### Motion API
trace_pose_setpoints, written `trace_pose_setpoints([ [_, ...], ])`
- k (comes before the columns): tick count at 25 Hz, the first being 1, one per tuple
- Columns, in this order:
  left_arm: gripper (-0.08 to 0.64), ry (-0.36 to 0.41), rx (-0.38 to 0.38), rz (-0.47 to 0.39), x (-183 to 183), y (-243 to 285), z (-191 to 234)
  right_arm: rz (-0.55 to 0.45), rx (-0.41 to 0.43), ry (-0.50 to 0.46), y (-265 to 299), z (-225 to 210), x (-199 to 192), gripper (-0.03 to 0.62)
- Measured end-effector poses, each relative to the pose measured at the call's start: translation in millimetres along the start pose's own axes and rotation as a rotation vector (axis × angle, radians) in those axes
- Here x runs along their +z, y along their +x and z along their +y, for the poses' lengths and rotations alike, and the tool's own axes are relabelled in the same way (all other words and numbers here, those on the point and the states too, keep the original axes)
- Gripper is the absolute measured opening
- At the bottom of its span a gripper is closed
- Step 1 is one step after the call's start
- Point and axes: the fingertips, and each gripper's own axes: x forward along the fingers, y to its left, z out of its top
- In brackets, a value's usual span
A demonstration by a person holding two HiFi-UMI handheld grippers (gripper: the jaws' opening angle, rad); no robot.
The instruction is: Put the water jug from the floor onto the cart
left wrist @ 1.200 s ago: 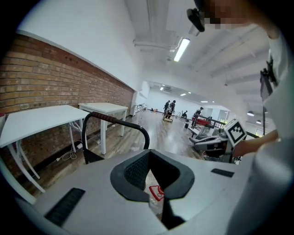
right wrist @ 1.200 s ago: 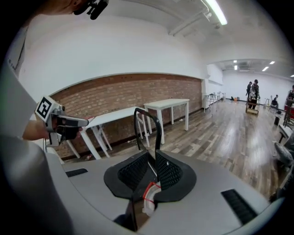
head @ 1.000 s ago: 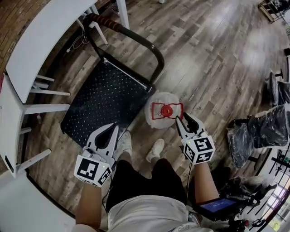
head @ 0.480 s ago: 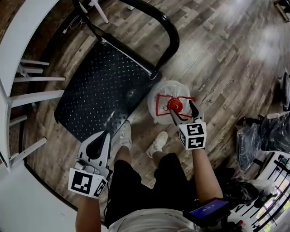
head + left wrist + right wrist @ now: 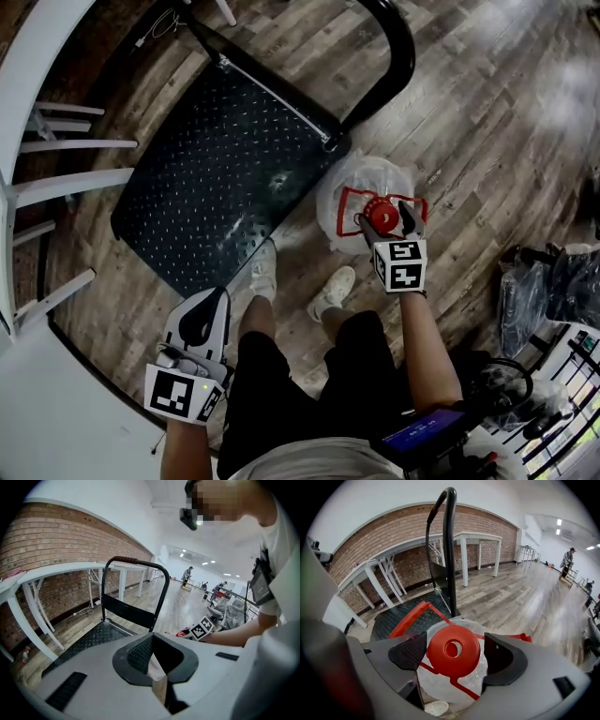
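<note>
The water jug (image 5: pixel 356 183) stands on the wood floor by the near right corner of the black cart deck (image 5: pixel 216 178). It is clear plastic with a red carry frame and a red cap (image 5: pixel 382 217). My right gripper (image 5: pixel 384 218) points down over the neck. Its jaws are opening, and the cap (image 5: pixel 453 649) sits between them without being squeezed. My left gripper (image 5: pixel 202 319) hangs low at the left beside my leg, off the cart's near edge, with its jaws closed on nothing. In the left gripper view its tips (image 5: pixel 157 667) meet, facing the cart handle (image 5: pixel 136 562).
The cart's black handle (image 5: pixel 398 56) arches just beyond the jug. White tables (image 5: pixel 37 56) stand along the brick wall at left. My shoes (image 5: pixel 261 272) are planted by the cart's near edge. Plastic-wrapped gear (image 5: pixel 553 281) sits at the right.
Both grippers have come down toward the floor. The right one dropped over the jug's red cap and its jaws spread apart. The left one sank beside my leg.
</note>
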Motion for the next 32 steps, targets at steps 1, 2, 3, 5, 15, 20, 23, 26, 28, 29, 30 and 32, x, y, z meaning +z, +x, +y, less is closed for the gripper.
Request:
trace_pose_setpoints([
  [1,0.000,-0.001,0.002,0.000,-0.6,0.5,1.2,0.010,-0.006,0.004,2.7,-0.6,-2.8,0.362],
  [2,0.000,-0.003,0.004,-0.001,-1.1,0.8,2.2,0.018,-0.011,0.004,4.8,-0.6,-5.4,0.362],
  [3,0.000,-0.004,0.006,-0.003,-1.5,0.8,3.0,0.024,-0.015,0.003,6.2,-0.3,-7.7,0.360],
  [5,0.000,-0.002,0.009,-0.006,-2.1,-0.1,3.8,0.024,-0.027,0.014,6.6,-1.1,-10.2,0.358],
  [15,0.000,0.015,-0.001,-0.032,12.9,-9.8,6.8,-0.021,-0.109,0.087,-34.2,-8.9,-5.2,0.314],
  [20,0.000,0.027,0.004,-0.070,44.0,-25.1,0.0,-0.031,-0.102,0.051,-103.6,1.5,21.6,0.314],
  [23,0.000,0.025,0.040,-0.122,71.7,-40.0,0.9,-0.041,-0.090,-0.004,-142.8,5.6,50.3,0.314],
  [26,0.000,0.020,0.096,-0.173,94.3,-63.9,7.6,-0.049,-0.070,-0.043,-181.8,11.2,75.0,0.314],
  [28,0.000,0.008,0.144,-0.215,108.4,-83.1,14.4,-0.066,-0.053,-0.072,-205.7,13.8,94.5,0.314],
  [29,0.000,0.002,0.168,-0.235,115.0,-93.1,17.4,-0.077,-0.042,-0.089,-216.8,15.6,105.0,0.314],
  [30,0.000,-0.005,0.189,-0.252,120.6,-103.5,19.8,-0.086,-0.032,-0.107,-228.0,18.4,114.7,0.314],
  [32,0.000,-0.017,0.221,-0.278,128.3,-124.0,23.2,-0.099,-0.012,-0.143,-249.1,27.4,130.3,0.314],
])
